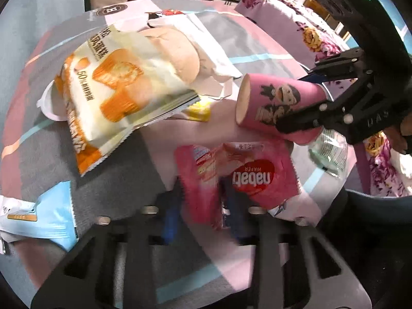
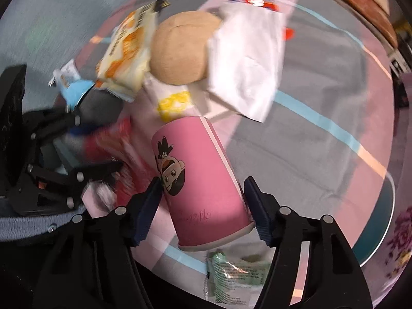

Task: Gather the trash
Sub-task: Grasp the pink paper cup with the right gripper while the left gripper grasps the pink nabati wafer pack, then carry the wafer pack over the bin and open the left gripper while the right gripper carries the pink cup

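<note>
My right gripper (image 2: 203, 203) is shut on a pink paper cup (image 2: 200, 180) with cartoon figures, held on its side above the cloth; it also shows in the left wrist view (image 1: 278, 103). My left gripper (image 1: 203, 206) is shut on a pink Nabati wafer wrapper (image 1: 247, 177), blurred in the right wrist view (image 2: 113, 149). An orange-and-white snack bag (image 1: 113, 95) lies to the left, against a round tan bun (image 1: 177, 54) and white paper (image 2: 247, 69).
A light blue wrapper (image 1: 43, 219) lies at the near left. A clear green-print wrapper (image 2: 234, 278) lies under the cup. A small yellow-and-white wrapper (image 2: 175, 103) sits by the bun. Everything rests on a round table with a pink, grey and blue cloth (image 2: 322, 159). A floral cushion (image 1: 303, 28) is at the right.
</note>
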`<state>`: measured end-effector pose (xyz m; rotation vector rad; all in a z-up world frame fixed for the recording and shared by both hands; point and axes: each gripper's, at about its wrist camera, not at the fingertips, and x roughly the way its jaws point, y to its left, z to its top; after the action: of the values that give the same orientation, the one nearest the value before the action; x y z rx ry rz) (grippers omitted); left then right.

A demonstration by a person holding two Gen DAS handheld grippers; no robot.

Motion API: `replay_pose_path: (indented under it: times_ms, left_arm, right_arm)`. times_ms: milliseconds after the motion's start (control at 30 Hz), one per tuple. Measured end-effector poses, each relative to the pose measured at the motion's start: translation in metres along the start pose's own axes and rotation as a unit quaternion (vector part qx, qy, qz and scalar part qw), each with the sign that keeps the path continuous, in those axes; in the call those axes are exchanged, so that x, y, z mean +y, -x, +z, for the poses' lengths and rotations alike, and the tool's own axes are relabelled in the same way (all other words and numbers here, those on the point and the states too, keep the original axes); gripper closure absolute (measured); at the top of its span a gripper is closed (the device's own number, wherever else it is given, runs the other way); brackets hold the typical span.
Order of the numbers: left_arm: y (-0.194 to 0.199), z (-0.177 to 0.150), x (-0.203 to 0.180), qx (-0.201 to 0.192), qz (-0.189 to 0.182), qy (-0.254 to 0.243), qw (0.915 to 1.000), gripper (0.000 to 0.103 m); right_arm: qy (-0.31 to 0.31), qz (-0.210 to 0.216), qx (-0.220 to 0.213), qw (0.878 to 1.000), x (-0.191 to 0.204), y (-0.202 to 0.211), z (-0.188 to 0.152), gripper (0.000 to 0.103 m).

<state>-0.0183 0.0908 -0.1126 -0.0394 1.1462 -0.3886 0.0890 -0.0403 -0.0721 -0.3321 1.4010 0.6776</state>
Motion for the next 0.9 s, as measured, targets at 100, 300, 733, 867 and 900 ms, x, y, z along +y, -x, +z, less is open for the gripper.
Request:
replay_pose_path:
  times_ms: [100, 300, 733, 867, 900]
  left_arm:
    - [0.004, 0.006, -0.003, -0.011, 0.002, 0.01, 0.9999, 0.076]
    - [0.02, 0.025, -0.012, -0.04, 0.01, 0.021, 0.9989, 0.077]
    - [0.023, 0.061, -0.052, -0.062, 0.006, 0.0, 0.998, 0.083]
    - [0.003, 0.067, -0.063, -0.044, 0.008, -0.005, 0.999, 0.083]
    - [-0.001, 0.069, -0.065, -0.042, 0.006, -0.002, 0.9991, 0.084]
  right_arm:
    - [-0.029, 0.004, -0.019, 0.999, -0.016, 0.011, -0.005, 0.041]
    - [-0.07, -0.002, -0.067, 0.995, -0.034, 0.035, -0.021, 0.041]
    - [-0.154, -0.001, -0.143, 0.978, -0.08, 0.068, -0.054, 0.041]
    - [-0.165, 0.001, -0.151, 0.975, -0.087, 0.07, -0.061, 0.041]
    - [-0.17, 0.002, -0.155, 0.973, -0.09, 0.072, -0.063, 0.041]
